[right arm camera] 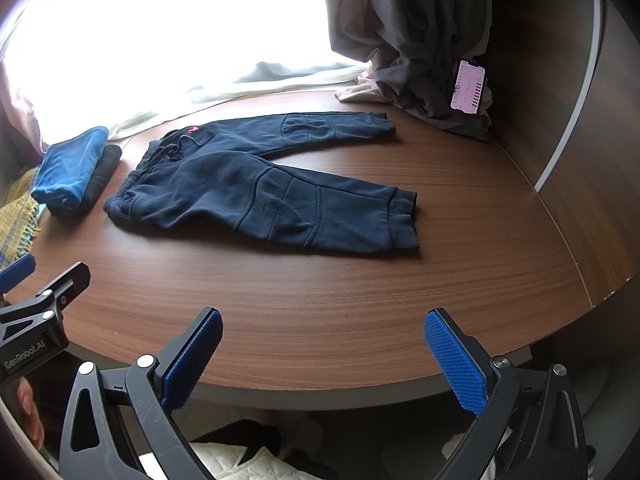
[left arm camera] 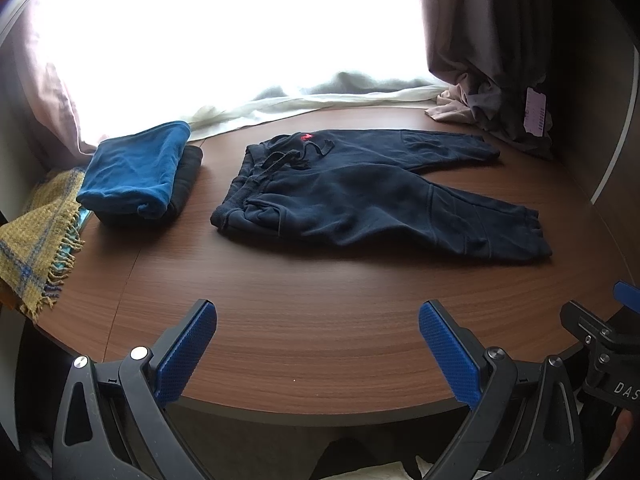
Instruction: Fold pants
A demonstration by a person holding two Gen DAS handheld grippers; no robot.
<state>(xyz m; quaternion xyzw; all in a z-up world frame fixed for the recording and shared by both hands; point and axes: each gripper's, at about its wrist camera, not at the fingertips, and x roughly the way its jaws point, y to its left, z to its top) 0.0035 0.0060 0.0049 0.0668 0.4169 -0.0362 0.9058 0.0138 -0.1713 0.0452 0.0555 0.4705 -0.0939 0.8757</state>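
Note:
A pair of dark navy sweatpants (left arm camera: 360, 196) (right arm camera: 256, 184) lies flat on the brown wooden table (left arm camera: 320, 320), waistband to the left, both legs spread apart toward the right. A drawstring and a small red mark sit at the waist. My left gripper (left arm camera: 318, 312) hovers open over the table's near edge, well short of the pants. My right gripper (right arm camera: 324, 320) is also open at the near edge, nothing between its blue pads (right arm camera: 452, 356). Each gripper shows at the side of the other's view.
A folded blue garment (left arm camera: 136, 168) lies on a dark folded one at the left, beside a yellow fringed scarf (left arm camera: 36, 236). Curtains and bunched grey cloth with a pink tag (left arm camera: 534, 112) stand at the back right. White fabric runs along the bright window.

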